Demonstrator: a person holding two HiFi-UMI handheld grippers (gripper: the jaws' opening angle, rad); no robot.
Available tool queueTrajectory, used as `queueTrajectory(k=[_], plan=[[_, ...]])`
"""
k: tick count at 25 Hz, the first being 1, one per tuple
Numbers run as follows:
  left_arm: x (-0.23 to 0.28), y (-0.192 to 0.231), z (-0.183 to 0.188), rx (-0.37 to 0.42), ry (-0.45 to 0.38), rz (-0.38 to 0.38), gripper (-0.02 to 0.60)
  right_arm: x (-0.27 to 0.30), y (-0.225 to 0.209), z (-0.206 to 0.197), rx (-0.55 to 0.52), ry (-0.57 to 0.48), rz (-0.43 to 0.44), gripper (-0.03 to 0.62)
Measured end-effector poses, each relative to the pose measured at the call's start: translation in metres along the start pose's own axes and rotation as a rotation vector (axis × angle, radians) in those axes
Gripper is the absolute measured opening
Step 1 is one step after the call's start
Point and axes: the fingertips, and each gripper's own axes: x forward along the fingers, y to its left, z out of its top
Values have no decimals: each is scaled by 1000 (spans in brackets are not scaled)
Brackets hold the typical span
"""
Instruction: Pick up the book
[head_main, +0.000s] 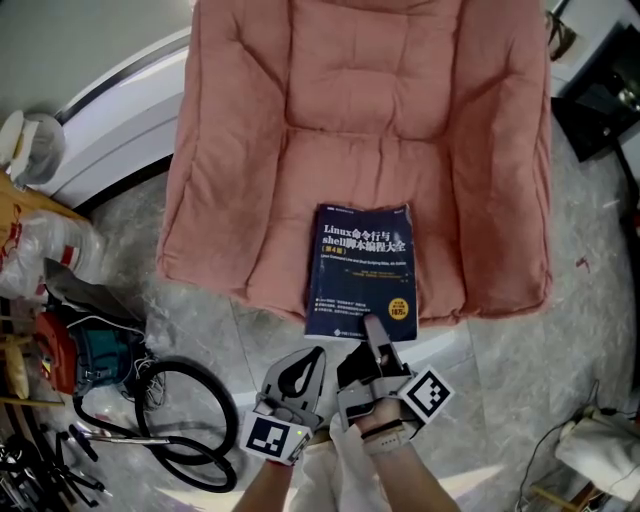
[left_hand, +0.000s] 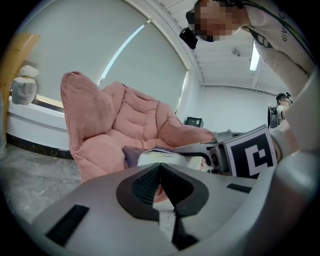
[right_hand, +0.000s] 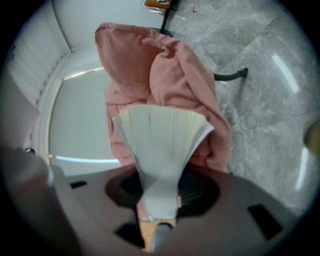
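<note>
The book (head_main: 362, 265), dark blue with white print on its cover, lies face up on the front part of the seat of a pink padded chair (head_main: 300, 150), and its near edge reaches the front rim of the cushion. The right gripper (head_main: 378, 330) has this near edge between its jaws. In the right gripper view the pads press on the book from both sides and the pale pages fan out above them, so this gripper is closed on the book. The left gripper (head_main: 312, 360) is just beside the right one, on its left and a little lower than the book's near left corner. In the left gripper view its two dark pads meet at the tips and hold nothing. The floor (head_main: 520, 380) is grey marble tile. Left of the grippers a black cable (head_main: 190, 420) lies on it in a loop, and further left there is a pile of bags and tools (head_main: 60, 320). A white curved ledge (head_main: 120, 110) runs behind the chair at its left side. A black device (head_main: 600, 100) stands at the upper right, well apart from the book.
</note>
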Motion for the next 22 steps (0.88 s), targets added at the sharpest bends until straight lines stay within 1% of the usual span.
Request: queueTrajectory(k=[4,8,15,19,22], plan=[[-1,-4,10,-26,4,3,9,-6,4,-2,-16,11,4,175],[-3,-6,17,16,-19,-6,9,-11,7,-1,-19,15,14,175],[-9,-10,20,-14,1,2,9,-15,12,-3,-30,25,44,175],[-11,-9,25,25,-20,-4,9,-18,19,-5,-33,32,67,175],[-13,-13,30,-2,-4,-1,9,-22,22,-7,-33,39,68,175]])
